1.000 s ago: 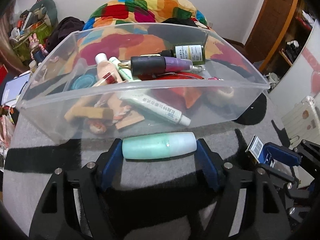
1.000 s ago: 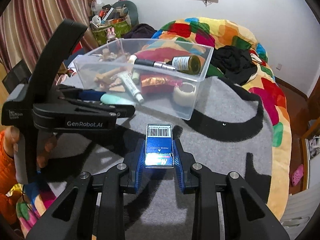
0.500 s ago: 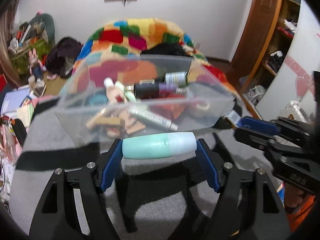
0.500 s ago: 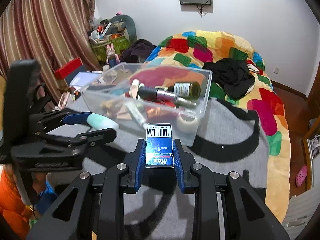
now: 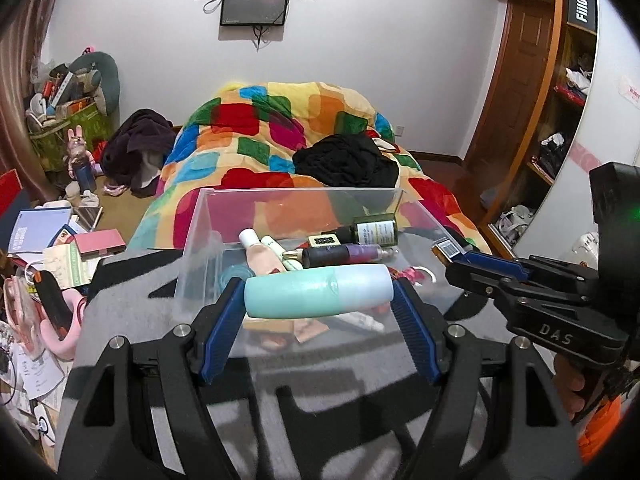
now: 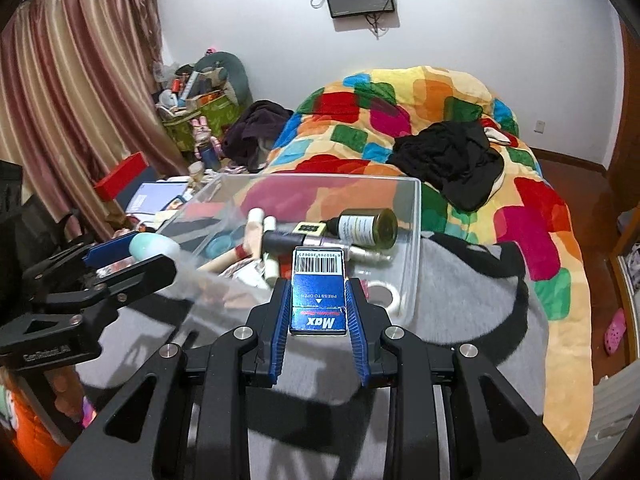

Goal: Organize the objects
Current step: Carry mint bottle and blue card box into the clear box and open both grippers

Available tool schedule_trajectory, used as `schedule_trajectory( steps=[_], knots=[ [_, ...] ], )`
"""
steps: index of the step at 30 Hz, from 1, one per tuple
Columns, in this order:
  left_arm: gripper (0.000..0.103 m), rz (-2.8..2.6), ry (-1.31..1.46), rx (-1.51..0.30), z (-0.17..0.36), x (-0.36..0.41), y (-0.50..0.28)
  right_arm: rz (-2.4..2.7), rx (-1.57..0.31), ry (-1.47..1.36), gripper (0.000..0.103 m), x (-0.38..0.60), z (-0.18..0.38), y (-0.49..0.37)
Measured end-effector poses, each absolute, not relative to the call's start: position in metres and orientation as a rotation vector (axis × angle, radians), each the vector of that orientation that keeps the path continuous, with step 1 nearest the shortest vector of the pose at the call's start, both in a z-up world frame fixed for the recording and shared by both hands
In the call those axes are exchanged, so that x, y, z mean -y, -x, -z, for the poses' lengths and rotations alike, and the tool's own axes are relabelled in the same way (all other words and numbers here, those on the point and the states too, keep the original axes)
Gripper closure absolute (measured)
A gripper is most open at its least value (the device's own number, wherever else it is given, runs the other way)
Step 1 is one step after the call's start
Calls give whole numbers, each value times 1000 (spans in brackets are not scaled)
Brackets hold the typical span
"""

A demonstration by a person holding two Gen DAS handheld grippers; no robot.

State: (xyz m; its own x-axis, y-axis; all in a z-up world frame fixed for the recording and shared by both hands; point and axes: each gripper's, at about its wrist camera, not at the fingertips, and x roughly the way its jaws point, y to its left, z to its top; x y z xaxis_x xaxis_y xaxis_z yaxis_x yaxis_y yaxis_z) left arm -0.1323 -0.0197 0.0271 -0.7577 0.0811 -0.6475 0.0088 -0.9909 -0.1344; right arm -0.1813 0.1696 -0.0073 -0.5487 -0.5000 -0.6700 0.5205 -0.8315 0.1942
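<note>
My left gripper (image 5: 318,292) is shut on a mint-green and white bottle (image 5: 316,290), held crosswise above the near rim of a clear plastic bin (image 5: 200,232). My right gripper (image 6: 319,292) is shut on a blue "Max" box with a barcode (image 6: 319,292), held above the bin's near wall (image 6: 408,264). The bin holds several cosmetics: a dark green bottle (image 6: 366,227), a black and purple tube (image 5: 340,255), a pink bottle (image 5: 258,254), a tape roll (image 6: 380,294). The right gripper shows in the left wrist view (image 5: 452,252); the left gripper shows in the right wrist view (image 6: 132,252).
The bin stands on a grey and black blanket (image 6: 460,280) on a bed with a colourful quilt (image 5: 280,128) and black clothes (image 5: 346,164). Books, papers and a red box (image 5: 100,240) clutter the floor at the left. A wooden shelf (image 5: 560,100) stands at the right.
Both grippers have risen and pulled back from the blanket, each still holding its object. The bin now sits lower and farther in both views.
</note>
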Motion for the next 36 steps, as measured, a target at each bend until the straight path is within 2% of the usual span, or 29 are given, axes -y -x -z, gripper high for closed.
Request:
schedule_trajectory(
  steps=[17,21,29,36],
  knots=[
    [30,-2829,1192,250,5,28,171,2348,-118,-1083,77,-132,30,210],
    [30,-2814,1176,261,2,28,167,2365,-125,-1058,58,-134,27,208],
    [30,-2814,1108,236,-8,26,150,2361,-133,-1011,57,-140,13,196],
    [28,-2816,1006,214,-23,20,126,2384,-137,-963,46,-151,-1,178]
  ],
)
